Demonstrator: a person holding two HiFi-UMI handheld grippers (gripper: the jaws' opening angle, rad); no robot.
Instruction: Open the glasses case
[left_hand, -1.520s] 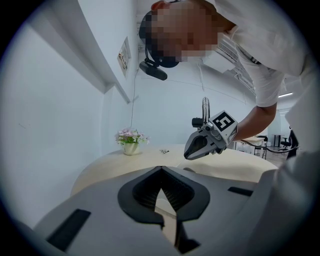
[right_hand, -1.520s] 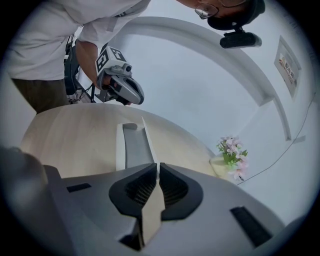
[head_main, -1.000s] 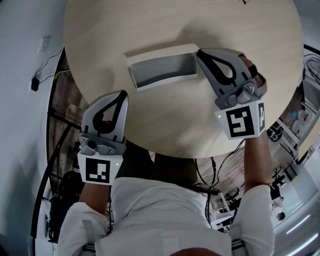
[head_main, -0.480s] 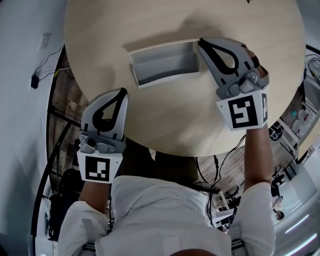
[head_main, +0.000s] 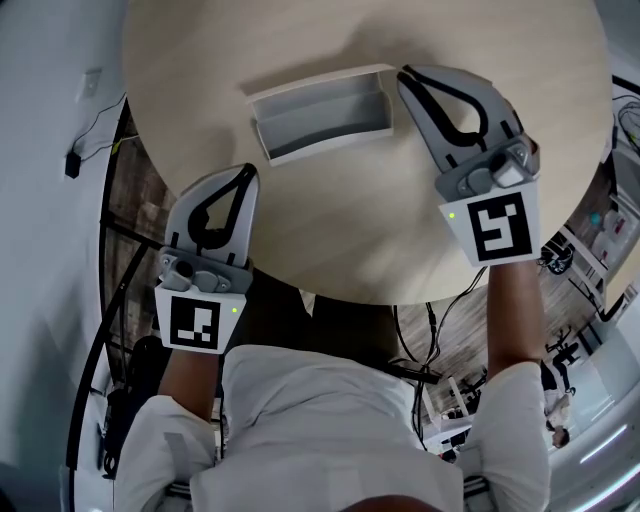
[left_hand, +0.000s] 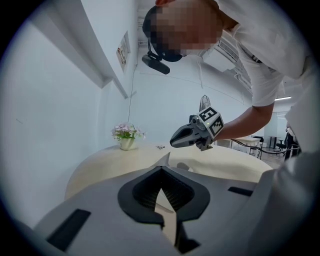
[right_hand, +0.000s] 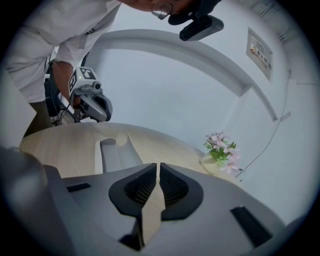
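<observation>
The glasses case (head_main: 320, 115) lies open on the round wooden table (head_main: 360, 230), a long white shell with a grey inside and nothing visible in it. My right gripper (head_main: 404, 74) is shut and empty, its tips just off the case's right end. In the right gripper view the open case (right_hand: 113, 155) lies ahead to the left of the jaws (right_hand: 158, 166). My left gripper (head_main: 251, 171) hangs shut and empty over the table's near edge, below the case's left end. Its closed tips (left_hand: 161, 168) point across the table at the right gripper (left_hand: 176, 141).
A small pot of pink flowers (left_hand: 127, 137) stands at the far side of the table, also in the right gripper view (right_hand: 220, 150). Past the table's near edge are the floor, cables (head_main: 440, 320) and table legs. A white wall curves round the far side.
The case stays open throughout. My right gripper has swung slightly at the case's right end, and the left gripper has hardly moved. The head camera has shifted a little.
</observation>
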